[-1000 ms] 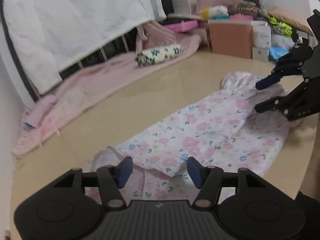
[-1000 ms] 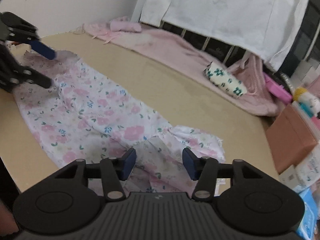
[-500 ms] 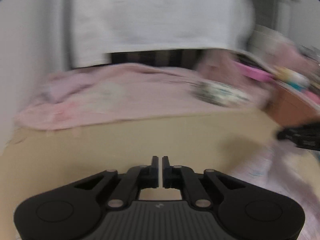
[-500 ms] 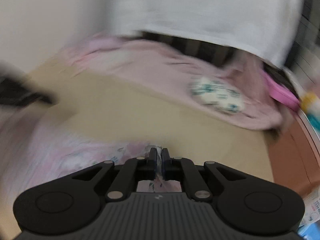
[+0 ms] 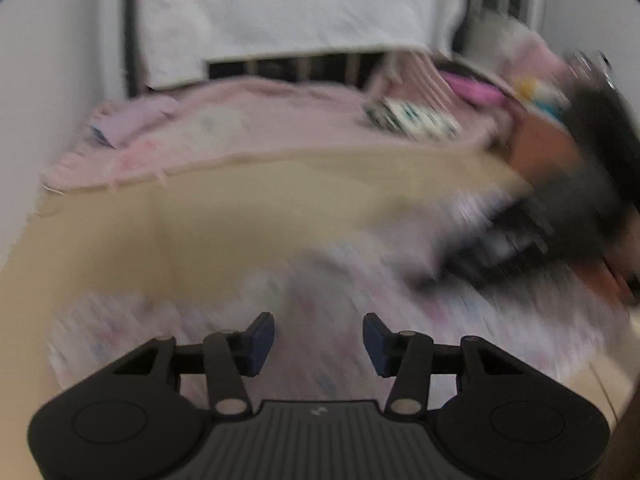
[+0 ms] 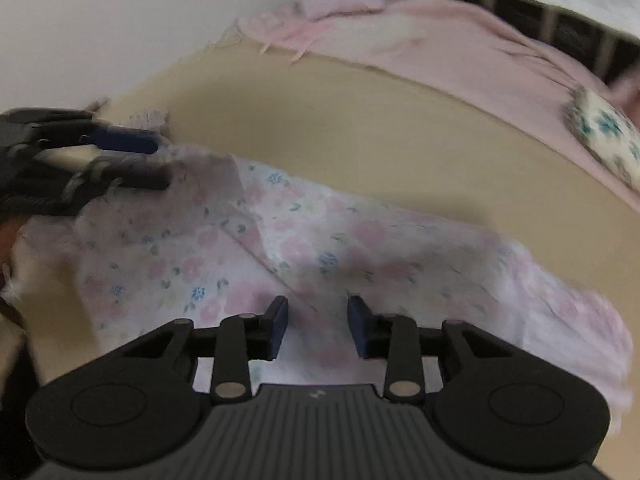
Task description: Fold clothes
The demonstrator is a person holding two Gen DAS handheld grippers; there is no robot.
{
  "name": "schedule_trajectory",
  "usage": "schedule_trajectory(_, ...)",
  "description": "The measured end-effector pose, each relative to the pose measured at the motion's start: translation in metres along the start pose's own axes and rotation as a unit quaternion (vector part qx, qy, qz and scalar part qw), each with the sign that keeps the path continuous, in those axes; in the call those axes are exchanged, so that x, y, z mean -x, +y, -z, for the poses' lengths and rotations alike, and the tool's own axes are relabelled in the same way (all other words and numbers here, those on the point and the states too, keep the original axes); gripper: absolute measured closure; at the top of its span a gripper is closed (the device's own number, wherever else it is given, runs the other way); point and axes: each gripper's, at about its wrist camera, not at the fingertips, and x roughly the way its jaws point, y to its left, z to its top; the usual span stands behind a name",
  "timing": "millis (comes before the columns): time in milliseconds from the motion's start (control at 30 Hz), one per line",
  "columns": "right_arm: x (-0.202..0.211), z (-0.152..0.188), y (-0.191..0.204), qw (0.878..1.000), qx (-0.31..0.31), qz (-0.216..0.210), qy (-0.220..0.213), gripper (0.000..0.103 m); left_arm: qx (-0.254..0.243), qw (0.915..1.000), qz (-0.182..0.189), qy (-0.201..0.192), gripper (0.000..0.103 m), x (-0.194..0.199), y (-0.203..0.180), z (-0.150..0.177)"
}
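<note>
Pink-flowered garment (image 6: pixel 280 248) lies flat on the tan table (image 6: pixel 360 120) under your tongs; left gripper (image 5: pixel 319 338) and right gripper (image 6: pixel 317 326) both gape wide, empty.

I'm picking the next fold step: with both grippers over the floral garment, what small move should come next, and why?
Probably lower the right gripper and pinch the floral garment edge beneath it: both grippers are open, holding nothing, and the cloth lies rumpled.

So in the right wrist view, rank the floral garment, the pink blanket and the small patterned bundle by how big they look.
1. floral garment, though nearness inflates it
2. pink blanket
3. patterned bundle, partly cut off at the frame edge
</note>
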Motion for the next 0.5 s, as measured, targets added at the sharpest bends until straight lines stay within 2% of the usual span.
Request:
schedule_trajectory(67, -0.008, 0.000, 0.016, 0.999, 0.019, -0.039, 0.012, 0.070, -0.007, 0.9999, -0.006, 0.004, 0.064, -0.005, -0.009, 0.009)
schedule_trajectory(133, -0.011, -0.012, 0.008, 0.998, -0.029, 0.004, -0.059, 0.070, -0.023, 0.9996, -0.018, 0.002, 0.063, -0.006, -0.017, 0.017)
schedule_trajectory(167, -0.012, -0.019, 0.002, 0.992, -0.059, 0.033, -0.103, 0.066, -0.032, 0.9992, -0.025, -0.001, 0.063, -0.004, -0.020, 0.020)
schedule_trajectory(200, -0.011, -0.023, -0.005, 0.986, -0.089, 0.046, -0.132, 0.057, -0.028, 0.9993, -0.023, -0.001, 0.064, -0.001, -0.021, 0.023)
schedule_trajectory(233, -0.007, -0.024, -0.011, 0.982, -0.113, 0.051, -0.142, 0.052, -0.017, 0.9998, -0.012, 0.001, 0.063, 0.001, -0.018, 0.023)
schedule_trajectory(300, 0.009, -0.019, -0.018, 0.982, -0.126, 0.056, -0.126, 0.051, 0.004, 1.0000, 0.008, -0.002, 0.061, 0.007, -0.010, 0.020)
schedule_trajectory(367, 0.038, -0.001, -0.021, 0.989, -0.091, 0.039, -0.109, 0.050, 0.017, 0.9996, 0.016, -0.014, 0.051, 0.009, -0.003, 0.012)
schedule_trajectory(433, 0.072, 0.030, -0.023, 0.993, -0.037, 0.031, -0.103, 0.038, 0.021, 0.9993, 0.027, -0.018, 0.047, 0.001, 0.001, -0.004)
schedule_trajectory(500, 0.091, 0.055, -0.026, 0.995, -0.003, 0.058, -0.081, 0.037, 0.028, 0.9987, 0.041, -0.004, 0.047, -0.016, 0.003, -0.018)
